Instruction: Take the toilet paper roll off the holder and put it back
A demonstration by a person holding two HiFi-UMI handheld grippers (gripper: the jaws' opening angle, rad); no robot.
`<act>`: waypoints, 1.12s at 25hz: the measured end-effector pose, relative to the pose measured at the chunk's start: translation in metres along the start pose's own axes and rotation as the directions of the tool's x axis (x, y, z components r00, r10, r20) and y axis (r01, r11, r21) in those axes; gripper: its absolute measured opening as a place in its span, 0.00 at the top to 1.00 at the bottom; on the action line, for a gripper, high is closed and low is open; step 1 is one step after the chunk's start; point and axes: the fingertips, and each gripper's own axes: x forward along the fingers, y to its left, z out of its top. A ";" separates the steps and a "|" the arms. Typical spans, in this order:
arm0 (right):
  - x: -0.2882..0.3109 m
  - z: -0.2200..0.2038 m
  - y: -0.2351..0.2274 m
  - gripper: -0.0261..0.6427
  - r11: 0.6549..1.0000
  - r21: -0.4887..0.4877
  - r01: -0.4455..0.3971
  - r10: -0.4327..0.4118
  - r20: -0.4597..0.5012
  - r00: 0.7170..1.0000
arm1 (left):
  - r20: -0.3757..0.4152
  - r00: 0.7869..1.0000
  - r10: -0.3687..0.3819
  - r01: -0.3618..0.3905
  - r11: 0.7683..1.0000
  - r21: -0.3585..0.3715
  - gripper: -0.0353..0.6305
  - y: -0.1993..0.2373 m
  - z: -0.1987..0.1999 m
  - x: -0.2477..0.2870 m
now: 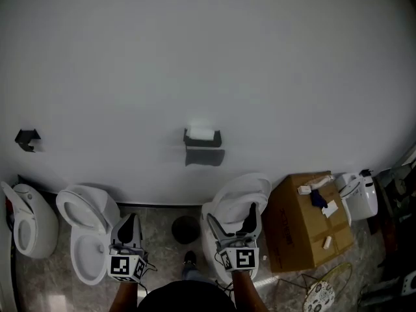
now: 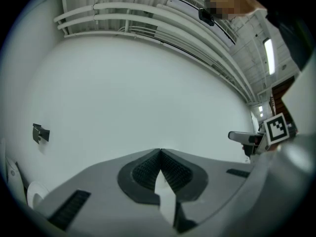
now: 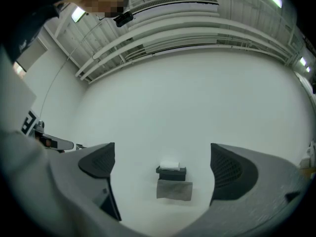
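Observation:
A dark holder is fixed to the white wall, with a white toilet paper roll on top of it. In the right gripper view the holder and roll sit far ahead, framed between the wide-apart jaws. My right gripper is open and empty, held low over a toilet. My left gripper is shut with nothing in it, its pads meeting at the tip. Both grippers are well short of the wall.
Three white toilets stand along the wall base: one at far left, one under my left gripper, one under my right. A cardboard box with small items sits at right. A second dark bracket is on the wall at left.

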 end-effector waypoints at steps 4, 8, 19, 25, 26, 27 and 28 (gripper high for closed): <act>0.029 -0.008 -0.015 0.09 1.000 0.013 -0.020 0.020 -0.003 1.000 | -0.010 1.000 0.023 -0.023 1.000 0.005 0.94 -0.002 0.004 0.036; 0.062 -0.016 -0.027 0.09 0.998 0.013 -0.057 0.057 -0.016 0.998 | 0.004 0.999 0.033 -0.033 0.999 0.010 0.94 -0.006 0.007 0.075; 0.128 -0.024 -0.072 0.09 0.997 0.023 -0.080 0.080 0.003 0.997 | -0.009 0.997 0.083 -0.083 0.997 -0.003 0.94 -0.011 0.002 0.143; 0.147 -0.031 -0.081 0.09 0.997 0.040 -0.059 0.059 -0.001 0.998 | -0.015 0.997 0.071 -0.071 0.997 0.006 0.94 -0.005 -0.011 0.163; 0.150 -0.033 -0.081 0.09 0.998 0.043 -0.053 0.054 -0.001 0.999 | -0.007 0.998 0.063 -0.063 0.998 0.012 0.94 -0.003 -0.014 0.166; 0.154 -0.035 -0.082 0.09 0.998 0.048 -0.047 0.048 -0.003 0.999 | -0.005 0.998 0.056 -0.056 0.998 0.012 0.94 -0.002 -0.014 0.171; 0.158 -0.037 -0.082 0.09 0.998 0.053 -0.042 0.042 -0.006 0.999 | -0.009 0.999 0.050 -0.050 0.999 0.008 0.94 -0.003 -0.013 0.176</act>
